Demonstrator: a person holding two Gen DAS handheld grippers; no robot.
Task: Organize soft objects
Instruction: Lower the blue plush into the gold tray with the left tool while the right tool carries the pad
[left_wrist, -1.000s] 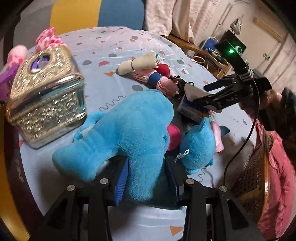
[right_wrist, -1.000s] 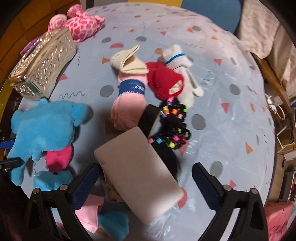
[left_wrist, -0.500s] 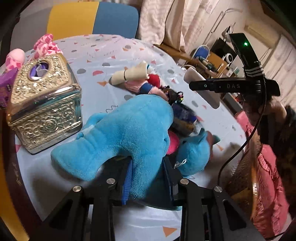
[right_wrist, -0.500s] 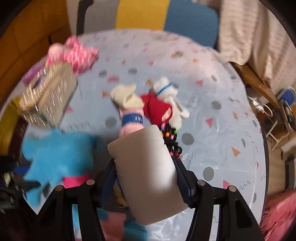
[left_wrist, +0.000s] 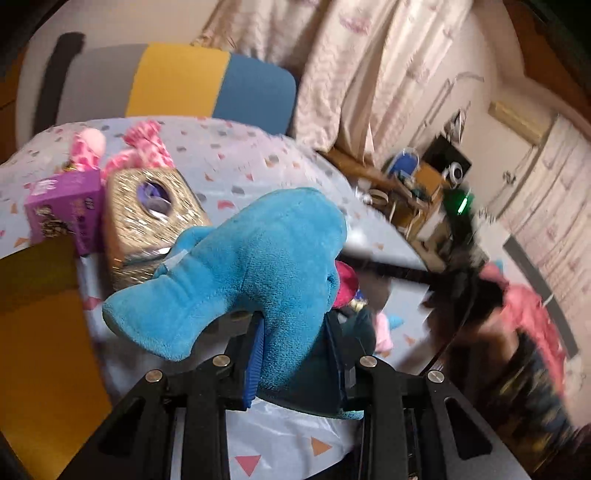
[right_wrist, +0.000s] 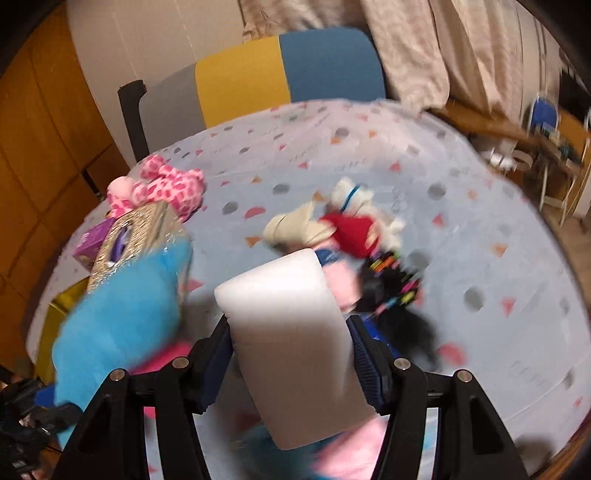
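Note:
My left gripper (left_wrist: 295, 354) is shut on a blue plush toy (left_wrist: 251, 266) and holds it up off the round table; the toy also shows in the right wrist view (right_wrist: 125, 310). My right gripper (right_wrist: 291, 354) is shut on a white foam block (right_wrist: 291, 339), lifted above the table. On the cloth lie a pink sock (right_wrist: 343, 284), a cream sock (right_wrist: 291, 229), a red and white doll (right_wrist: 358, 229) and black hair ties with coloured beads (right_wrist: 391, 291). A pink spotted plush (right_wrist: 162, 184) lies at the far left.
A gold tissue box (left_wrist: 147, 218) and a purple box (left_wrist: 62, 206) stand at the table's left. A grey, yellow and blue chair (right_wrist: 266, 81) is behind the table (right_wrist: 480, 236). A cluttered wooden shelf (left_wrist: 406, 192) stands at the right. Both views are motion-blurred.
Both grippers rose and tilted up from the table, the left lifting the blue plush, the right lifting the foam block. The right gripper shut on the block earlier.

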